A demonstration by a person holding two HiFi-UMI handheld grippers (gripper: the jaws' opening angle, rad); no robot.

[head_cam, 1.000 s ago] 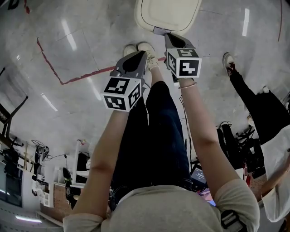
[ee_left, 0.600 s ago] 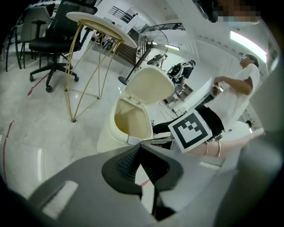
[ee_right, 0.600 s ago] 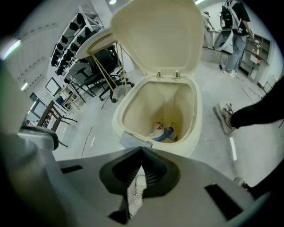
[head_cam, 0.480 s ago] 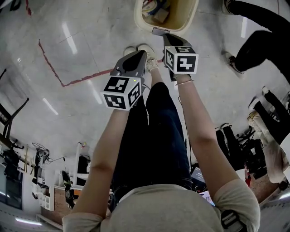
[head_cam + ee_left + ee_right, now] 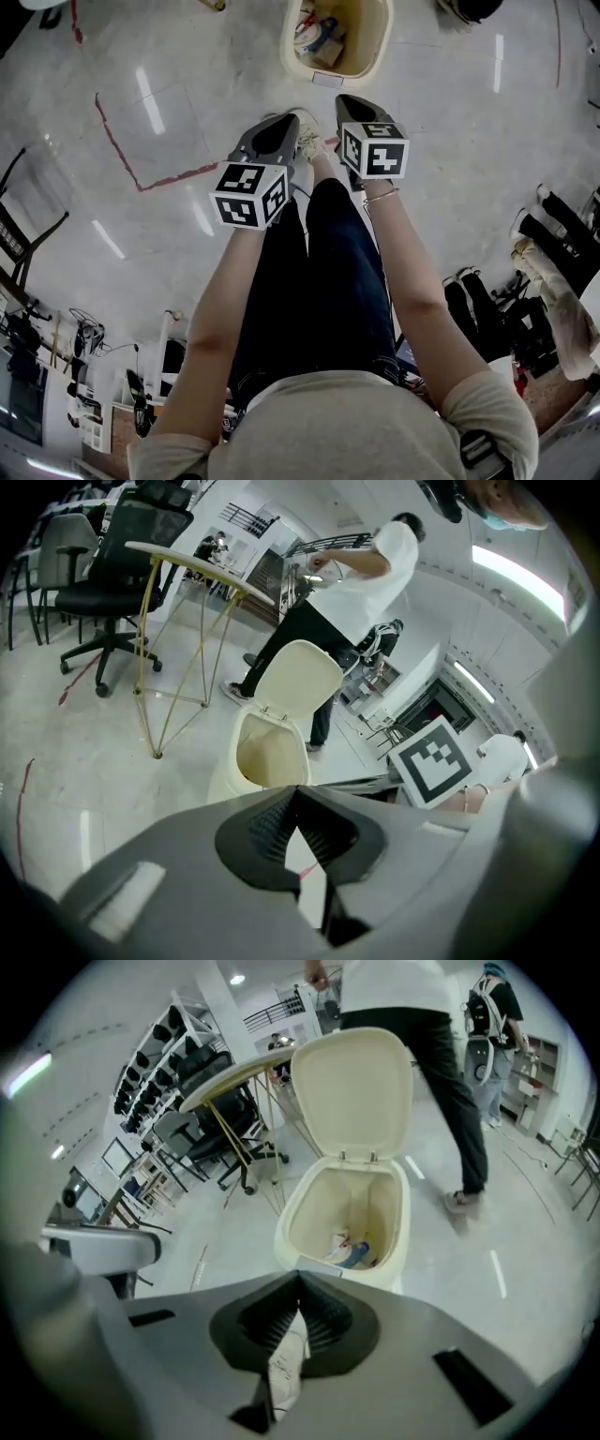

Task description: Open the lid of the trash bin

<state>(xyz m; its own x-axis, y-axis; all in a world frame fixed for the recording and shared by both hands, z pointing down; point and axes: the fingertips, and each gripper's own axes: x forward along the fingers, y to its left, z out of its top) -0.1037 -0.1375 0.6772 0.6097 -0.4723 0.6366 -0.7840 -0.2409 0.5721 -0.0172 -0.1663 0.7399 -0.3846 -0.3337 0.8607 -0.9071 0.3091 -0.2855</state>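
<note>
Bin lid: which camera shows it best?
Right gripper view: the lid stands upright, its whole inner face showing behind the open bin. Left gripper view shows the lid smaller, at an angle. Head view shows only the bin's open mouth.

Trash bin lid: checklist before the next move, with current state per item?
1. The lid fully up: ok, it stands upright over the hinge.
2. Opening of the trash bin exposed: ok, litter shows inside.
3. The left claw free: ok, jaws together, nothing between them.
4. The right claw free: ok, jaws together, nothing between them.
5. Space behind the bin clear: not ok, a person is close behind the lid.
6. Lid holds open unaided: cannot tell.
</note>
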